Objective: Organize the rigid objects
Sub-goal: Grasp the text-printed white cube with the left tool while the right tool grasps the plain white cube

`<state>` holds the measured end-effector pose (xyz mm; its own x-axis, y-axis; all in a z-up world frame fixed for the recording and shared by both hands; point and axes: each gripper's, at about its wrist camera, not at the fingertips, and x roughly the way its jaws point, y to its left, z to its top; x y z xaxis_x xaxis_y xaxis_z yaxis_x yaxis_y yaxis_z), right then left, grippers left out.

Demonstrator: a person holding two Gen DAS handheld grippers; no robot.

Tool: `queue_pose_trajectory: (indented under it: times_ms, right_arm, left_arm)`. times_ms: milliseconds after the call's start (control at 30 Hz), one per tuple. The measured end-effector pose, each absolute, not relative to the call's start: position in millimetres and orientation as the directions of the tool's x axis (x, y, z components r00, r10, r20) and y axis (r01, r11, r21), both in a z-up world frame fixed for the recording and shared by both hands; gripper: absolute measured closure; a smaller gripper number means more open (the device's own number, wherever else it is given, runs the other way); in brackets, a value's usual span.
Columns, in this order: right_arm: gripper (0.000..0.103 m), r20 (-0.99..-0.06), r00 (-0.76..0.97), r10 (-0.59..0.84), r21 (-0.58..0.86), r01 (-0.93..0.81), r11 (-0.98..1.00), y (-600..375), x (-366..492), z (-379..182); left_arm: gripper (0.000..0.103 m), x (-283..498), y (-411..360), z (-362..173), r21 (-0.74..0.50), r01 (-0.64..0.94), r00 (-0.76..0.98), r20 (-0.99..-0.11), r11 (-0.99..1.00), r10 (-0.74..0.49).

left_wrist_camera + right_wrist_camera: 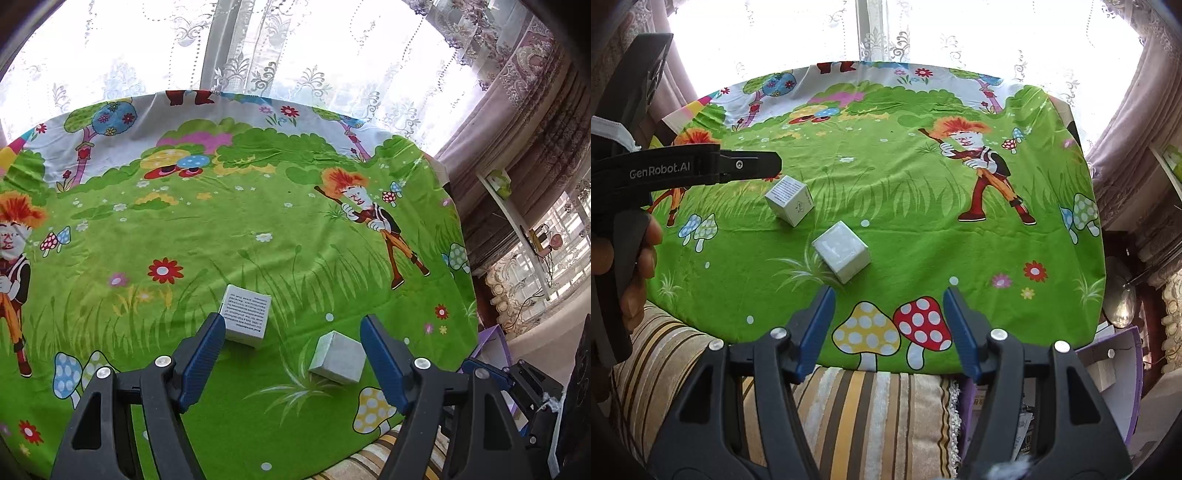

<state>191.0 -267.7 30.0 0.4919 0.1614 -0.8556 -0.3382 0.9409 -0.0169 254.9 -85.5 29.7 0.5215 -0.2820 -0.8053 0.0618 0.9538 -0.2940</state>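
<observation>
Two small white cube boxes lie on the green cartoon tablecloth [258,221]. The one with printed text [245,315] sits by my left gripper's left finger; it also shows in the right wrist view [789,200]. The plain one [338,357] lies just inside the right finger, and shows in the right wrist view [842,254]. My left gripper [293,332] is open and empty over both boxes; its body shows in the right wrist view [701,168]. My right gripper [888,304] is open and empty at the table's near edge, the plain box just beyond its left finger.
The tablecloth [923,184] covers a table in front of lace curtains [295,55]. A striped cushion [857,417] lies below the near edge. A purple box [1115,373] with white items stands at the lower right. A shelf [517,221] is at the right.
</observation>
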Motion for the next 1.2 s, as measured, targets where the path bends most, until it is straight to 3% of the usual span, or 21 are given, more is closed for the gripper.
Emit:
queue_pose_trajectory:
  times_ms: [400, 800, 967, 1200]
  right_arm:
    - [0.038, -0.896, 0.418, 0.153, -0.074, -0.479, 0.875, -219, 228, -12]
    - [0.038, -0.921, 0.349, 0.175, -0.023, -0.497, 0.868, -204, 254, -43]
    - [0.044, -0.926, 0.334, 0.177, -0.009, -0.486, 0.874, -204, 258, -50]
    - [0.053, -0.924, 0.338, 0.179, 0.001, -0.466, 0.885, -206, 256, -54]
  left_arm:
    - [0.027, 284, -75, -23, -0.227, 0.023, 0.458, -0.863, 0.974, -0.212]
    - [0.027, 295, -81, -50, -0.170, 0.072, 0.436, -0.881, 0.983, -0.184]
    - [0.045, 296, -79, -57, -0.171, 0.067, 0.432, -0.883, 0.983, -0.183]
    - [0.057, 292, -79, -56, -0.154, 0.073, 0.453, -0.875, 0.985, -0.170]
